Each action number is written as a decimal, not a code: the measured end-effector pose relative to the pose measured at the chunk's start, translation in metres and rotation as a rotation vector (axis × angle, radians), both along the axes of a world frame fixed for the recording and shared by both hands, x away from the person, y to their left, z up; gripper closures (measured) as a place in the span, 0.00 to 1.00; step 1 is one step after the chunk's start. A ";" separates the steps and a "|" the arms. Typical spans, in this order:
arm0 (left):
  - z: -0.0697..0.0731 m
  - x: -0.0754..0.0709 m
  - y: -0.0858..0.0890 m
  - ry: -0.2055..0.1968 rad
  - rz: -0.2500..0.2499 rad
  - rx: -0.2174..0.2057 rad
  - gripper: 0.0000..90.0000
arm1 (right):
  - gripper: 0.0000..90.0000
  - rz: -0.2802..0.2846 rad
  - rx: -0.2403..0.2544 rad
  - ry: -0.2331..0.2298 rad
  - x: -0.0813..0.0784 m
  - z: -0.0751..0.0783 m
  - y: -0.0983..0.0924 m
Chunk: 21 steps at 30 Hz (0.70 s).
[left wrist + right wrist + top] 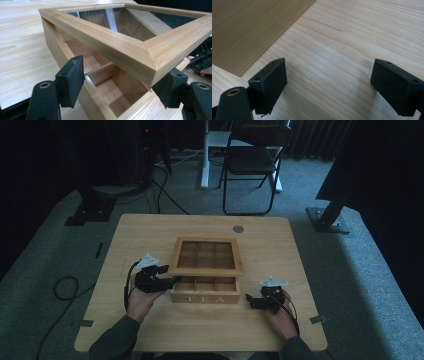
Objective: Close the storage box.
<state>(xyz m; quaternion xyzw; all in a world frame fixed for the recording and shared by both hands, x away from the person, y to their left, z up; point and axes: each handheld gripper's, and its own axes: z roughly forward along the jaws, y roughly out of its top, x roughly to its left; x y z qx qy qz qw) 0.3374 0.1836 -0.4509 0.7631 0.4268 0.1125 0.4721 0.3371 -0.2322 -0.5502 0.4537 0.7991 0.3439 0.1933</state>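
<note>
In the centre of the high view, on the pale wooden table [150, 235], you have the light wooden tea box with the word TEA on its front wall [205, 296]. It is rigid and looks only moderately heavy, so it may slide on the smooth table top if you push it from the side.

Above the box, the wooden-framed lid with a glass pane [206, 256] is raised and tilted; in the left gripper view it fills the upper right of the frame [130, 42]. I judge the lid to be the delicate part: the frame is stiff, but the glass can crack, and the lid will drop if it is released carelessly. Take hold of it at the wooden frame, near a front corner, never at the pane.

Inside, the thin wooden dividers [100, 71] are fragile too, so keep the jaws out of the compartments.

Your left gripper [167, 281] is at the left front corner of the box. Its jaws stand apart with the lid's corner between them, and I cannot see the pads pressing on the wood.

Your right gripper [255, 303] rests on the table at the lower right of the box, jaws wide apart [328, 85] and holding nothing.
</note>
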 end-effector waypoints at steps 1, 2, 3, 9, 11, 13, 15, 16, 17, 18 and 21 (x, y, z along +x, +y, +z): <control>-0.001 0.000 0.000 0.001 0.000 -0.003 0.34 | 0.15 0.000 0.000 0.000 0.000 0.000 0.000; -0.003 -0.001 0.000 0.003 -0.002 -0.001 0.34 | 0.15 -0.001 0.001 0.001 0.000 0.000 0.000; -0.004 -0.001 0.000 0.006 -0.002 -0.002 0.34 | 0.15 -0.002 0.002 0.002 0.000 0.000 0.000; -0.008 -0.003 0.000 0.008 -0.001 0.003 0.35 | 0.15 -0.002 0.001 0.003 0.000 0.000 0.000; -0.009 -0.004 -0.001 0.011 -0.004 0.007 0.36 | 0.15 -0.001 0.001 0.002 0.000 0.000 0.000; -0.010 -0.004 -0.001 0.015 -0.004 0.008 0.36 | 0.15 -0.001 0.001 0.002 0.000 0.000 0.000; -0.012 -0.005 -0.001 0.013 -0.005 0.009 0.36 | 0.15 -0.001 0.001 0.002 0.000 0.000 0.000; -0.012 -0.005 -0.001 0.017 -0.006 0.008 0.36 | 0.15 -0.001 0.001 0.002 0.000 0.000 0.000; -0.013 -0.005 -0.001 0.017 -0.007 0.009 0.36 | 0.15 -0.001 0.001 0.002 0.000 0.000 0.000; -0.014 -0.005 -0.001 0.018 -0.006 0.010 0.36 | 0.15 -0.001 0.001 0.002 0.000 0.000 0.000; -0.017 -0.006 -0.001 0.022 -0.006 0.008 0.36 | 0.15 -0.001 0.002 0.002 0.000 0.000 0.000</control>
